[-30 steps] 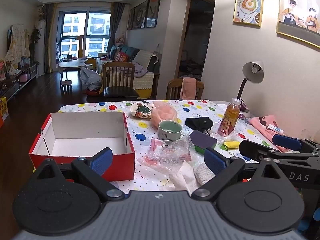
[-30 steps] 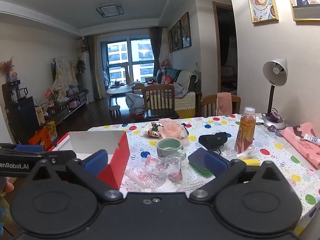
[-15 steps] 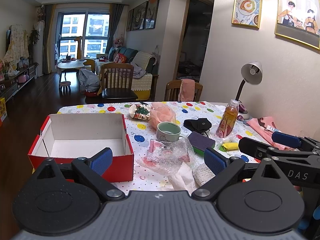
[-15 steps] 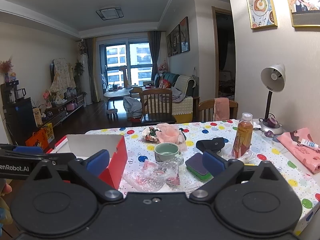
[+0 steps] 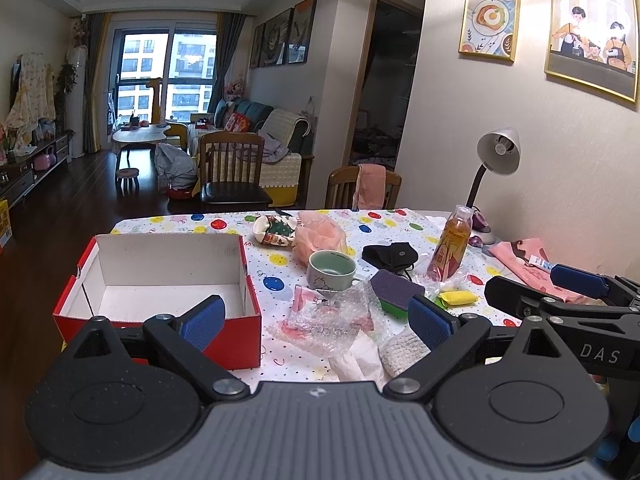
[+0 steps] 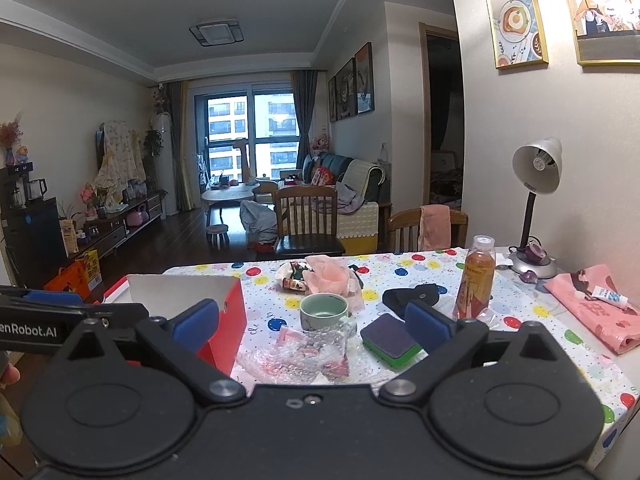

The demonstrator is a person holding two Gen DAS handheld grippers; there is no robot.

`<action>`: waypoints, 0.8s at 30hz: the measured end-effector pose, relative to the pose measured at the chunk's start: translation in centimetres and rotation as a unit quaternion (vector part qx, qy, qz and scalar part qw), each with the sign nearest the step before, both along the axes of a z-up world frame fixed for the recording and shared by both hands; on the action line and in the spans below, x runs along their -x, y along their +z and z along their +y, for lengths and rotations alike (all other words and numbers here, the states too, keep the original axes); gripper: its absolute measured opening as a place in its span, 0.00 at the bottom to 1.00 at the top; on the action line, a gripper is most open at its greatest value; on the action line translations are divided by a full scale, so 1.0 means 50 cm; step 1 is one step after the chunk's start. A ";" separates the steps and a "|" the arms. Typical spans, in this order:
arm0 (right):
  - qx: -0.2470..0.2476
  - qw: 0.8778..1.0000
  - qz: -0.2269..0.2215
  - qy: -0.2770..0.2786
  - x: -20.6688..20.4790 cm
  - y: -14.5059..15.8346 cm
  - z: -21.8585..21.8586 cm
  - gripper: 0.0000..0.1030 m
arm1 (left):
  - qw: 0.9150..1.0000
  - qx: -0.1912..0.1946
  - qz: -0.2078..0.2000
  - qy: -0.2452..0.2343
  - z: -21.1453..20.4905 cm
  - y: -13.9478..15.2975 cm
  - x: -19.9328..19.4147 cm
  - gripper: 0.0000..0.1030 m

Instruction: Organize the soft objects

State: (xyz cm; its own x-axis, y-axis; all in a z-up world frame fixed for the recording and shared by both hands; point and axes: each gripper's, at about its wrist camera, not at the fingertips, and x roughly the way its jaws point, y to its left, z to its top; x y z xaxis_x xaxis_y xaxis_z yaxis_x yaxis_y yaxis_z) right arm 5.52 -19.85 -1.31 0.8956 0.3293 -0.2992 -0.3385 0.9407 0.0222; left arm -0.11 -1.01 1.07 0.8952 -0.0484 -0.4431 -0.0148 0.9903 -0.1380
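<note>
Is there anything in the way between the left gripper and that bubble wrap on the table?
Nothing visible blocks it. The left gripper is open, and the bubble wrap lies on the table straight ahead between its fingers. The red box sits off to its left, the green mug beyond it.

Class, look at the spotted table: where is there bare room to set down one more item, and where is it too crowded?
Free: the tablecloth strip beyond the red box, and the box's empty floor. Also the patch between the bottle and the pink bag. Crowded: the middle, around the cup, bubble wrap and sponge.
</note>
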 end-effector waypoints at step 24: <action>-0.001 0.999 -0.018 -0.031 0.015 0.010 -0.027 0.98 | 1.000 0.004 -0.013 -0.018 -0.019 0.002 0.002 0.96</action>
